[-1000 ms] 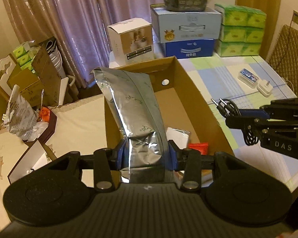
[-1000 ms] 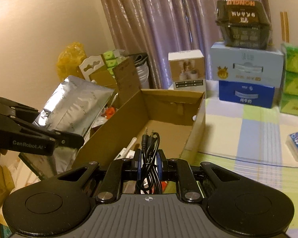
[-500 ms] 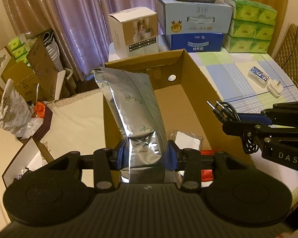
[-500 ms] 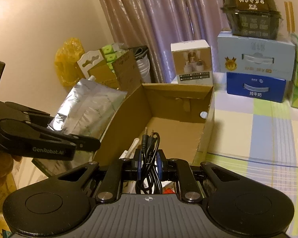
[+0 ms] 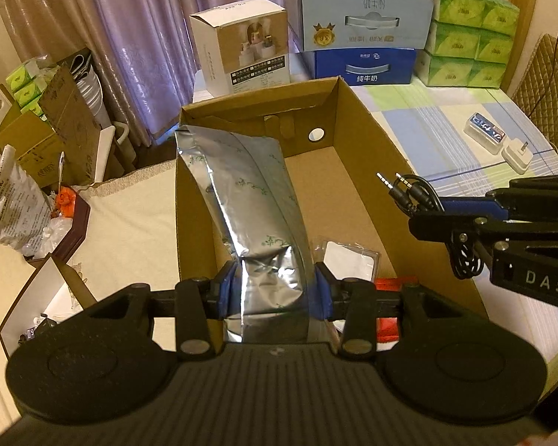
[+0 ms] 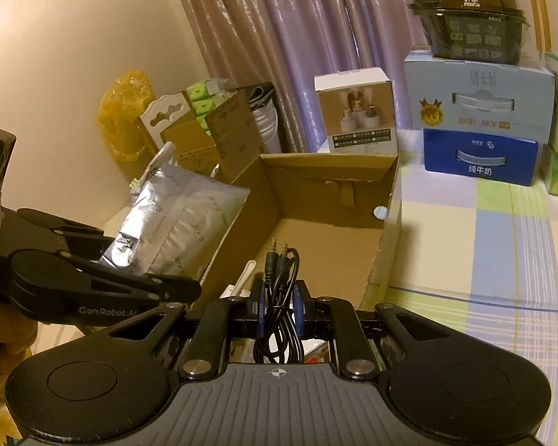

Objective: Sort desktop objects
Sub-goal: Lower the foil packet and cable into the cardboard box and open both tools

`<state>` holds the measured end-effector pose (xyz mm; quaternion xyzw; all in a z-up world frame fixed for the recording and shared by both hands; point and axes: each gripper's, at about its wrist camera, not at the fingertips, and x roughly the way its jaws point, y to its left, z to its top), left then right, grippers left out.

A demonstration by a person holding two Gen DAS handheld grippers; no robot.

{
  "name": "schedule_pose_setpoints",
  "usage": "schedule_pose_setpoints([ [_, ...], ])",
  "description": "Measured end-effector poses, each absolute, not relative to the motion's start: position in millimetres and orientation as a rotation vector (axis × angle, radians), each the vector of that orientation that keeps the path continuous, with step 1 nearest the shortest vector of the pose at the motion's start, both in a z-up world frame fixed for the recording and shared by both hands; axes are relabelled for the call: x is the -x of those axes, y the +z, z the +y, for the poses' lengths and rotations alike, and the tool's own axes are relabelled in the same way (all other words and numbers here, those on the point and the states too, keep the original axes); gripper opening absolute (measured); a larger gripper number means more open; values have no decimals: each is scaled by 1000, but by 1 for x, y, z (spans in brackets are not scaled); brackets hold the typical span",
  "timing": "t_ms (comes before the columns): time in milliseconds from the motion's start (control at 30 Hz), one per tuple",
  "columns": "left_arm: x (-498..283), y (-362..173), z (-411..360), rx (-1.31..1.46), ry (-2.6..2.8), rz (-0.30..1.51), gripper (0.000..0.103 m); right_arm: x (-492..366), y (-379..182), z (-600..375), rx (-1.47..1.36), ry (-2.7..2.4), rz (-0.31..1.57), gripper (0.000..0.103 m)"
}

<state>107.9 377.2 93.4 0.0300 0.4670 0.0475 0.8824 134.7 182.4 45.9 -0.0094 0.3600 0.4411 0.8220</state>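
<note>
My left gripper (image 5: 273, 290) is shut on a silver foil pouch (image 5: 249, 200), which rises over the near end of an open cardboard box (image 5: 357, 119). The same pouch (image 6: 178, 226) shows in the right wrist view beside the box's left wall (image 6: 241, 200). A coiled black audio cable (image 6: 279, 297) with two jack plugs is clamped in my right gripper (image 6: 277, 308), which hovers over the box's near end. In the left wrist view that cable (image 5: 413, 193) hangs above the box's right wall. Inside the box lie a clear packet (image 5: 348, 260) and a red item (image 5: 388, 319).
On the checked tablecloth (image 5: 439, 122) to the right lie a white charger (image 5: 515, 156) and a small white case (image 5: 485, 135). Stacked cartons (image 5: 357, 41), a white product box (image 5: 241, 55) and green tissue packs (image 5: 468, 52) stand behind the box. Clutter fills the floor at left (image 5: 26, 204).
Both grippers have moved forward and over the cardboard box, each keeping its grip. The pouch and the cable now sit above the box's near end.
</note>
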Motion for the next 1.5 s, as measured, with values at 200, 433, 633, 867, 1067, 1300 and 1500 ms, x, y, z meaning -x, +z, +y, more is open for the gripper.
schedule_pose_setpoints([
  [200,-112,93,376,-63,97,971,38,-138,45,183,14,936,769,12],
  [433,-113,98,379,-78,133,954,40,-138,46,183,10,932,768,12],
  [633,-106,101,384,-83,140,951,40,-138,45,185,4,936,773,12],
  [867,-94,100,387,-78,158,942,41,-135,46,187,-5,943,781,12],
  [1067,-89,100,386,-73,161,942,46,-139,49,182,-84,944,794,49],
  [1300,-81,100,378,-64,159,935,57,-138,55,158,-111,904,777,63],
  [1500,-70,103,361,-44,151,912,71,-131,49,128,-136,853,801,71],
])
